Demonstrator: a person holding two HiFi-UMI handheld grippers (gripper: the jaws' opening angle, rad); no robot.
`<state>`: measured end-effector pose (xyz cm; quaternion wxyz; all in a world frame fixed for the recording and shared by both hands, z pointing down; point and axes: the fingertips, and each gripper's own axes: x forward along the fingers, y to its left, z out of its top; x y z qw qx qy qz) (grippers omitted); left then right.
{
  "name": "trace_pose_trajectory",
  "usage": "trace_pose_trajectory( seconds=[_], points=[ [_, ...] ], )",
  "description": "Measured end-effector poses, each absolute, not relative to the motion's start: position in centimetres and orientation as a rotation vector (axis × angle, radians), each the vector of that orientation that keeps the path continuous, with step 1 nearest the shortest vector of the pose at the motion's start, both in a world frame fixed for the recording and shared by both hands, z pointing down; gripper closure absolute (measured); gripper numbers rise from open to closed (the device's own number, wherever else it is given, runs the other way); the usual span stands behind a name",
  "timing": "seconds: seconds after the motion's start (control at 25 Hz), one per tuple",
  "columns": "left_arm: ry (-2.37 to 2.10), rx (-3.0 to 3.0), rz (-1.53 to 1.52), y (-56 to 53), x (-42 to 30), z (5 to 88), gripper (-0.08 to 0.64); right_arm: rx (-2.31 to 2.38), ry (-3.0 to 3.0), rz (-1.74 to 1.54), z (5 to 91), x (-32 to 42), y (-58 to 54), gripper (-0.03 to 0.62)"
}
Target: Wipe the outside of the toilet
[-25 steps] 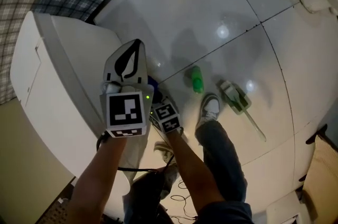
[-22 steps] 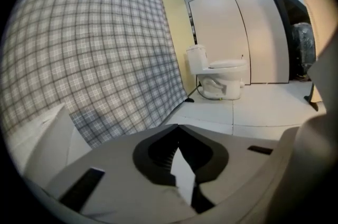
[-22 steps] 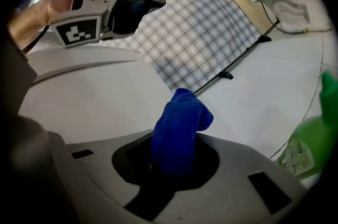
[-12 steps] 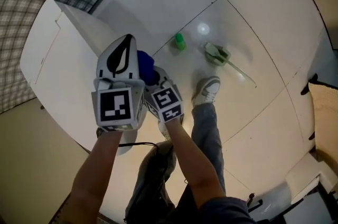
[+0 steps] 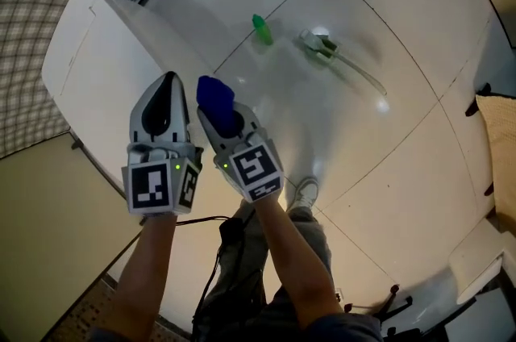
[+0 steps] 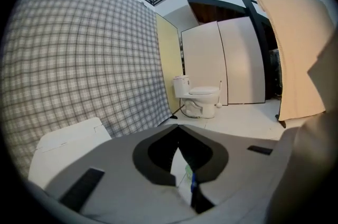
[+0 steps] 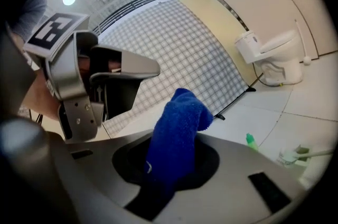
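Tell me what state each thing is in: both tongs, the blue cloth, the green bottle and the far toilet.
Left tongs: shut, empty.
Right tongs: shut on the blue cloth.
Blue cloth: clamped, free end sticking out past the tips.
Green bottle: on the floor tiles, untouched.
Far toilet: lid down.

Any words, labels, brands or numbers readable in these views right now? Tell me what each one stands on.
No readable text in any view.
Left marker cube: black-and-white square pattern only, no letters.
Right marker cube: the same, pattern only.
Green bottle on the floor: too small to show any label.
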<state>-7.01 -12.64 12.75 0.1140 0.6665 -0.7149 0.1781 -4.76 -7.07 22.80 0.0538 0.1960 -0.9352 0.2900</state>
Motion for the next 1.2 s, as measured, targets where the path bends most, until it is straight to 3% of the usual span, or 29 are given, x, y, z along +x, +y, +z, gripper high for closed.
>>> trace_pose_trajectory(
  seconds=[0.36,0.8,1.04,1.2],
  points=[
    [-2.101,1.899,0.621,-1.3,-3.6,14.8,0.545,0.631,-2.834,1.004,24.3,-0.6,0.6,0.520],
    [-1.931,2.245,0.618,7.8,-4.2,14.7,0.543,0.976,-2.877,0.957,27.7,-4.8,3.8,0.520],
    [-1.832,2.366,0.675,12.9,-2.9,17.2,0.544,1.124,-2.819,1.156,31.9,-5.4,13.1,0.520],
    [-1.792,2.381,0.739,16.1,-2.9,19.7,0.545,0.995,-2.800,1.288,34.2,-9.8,20.4,0.520]
  ],
)
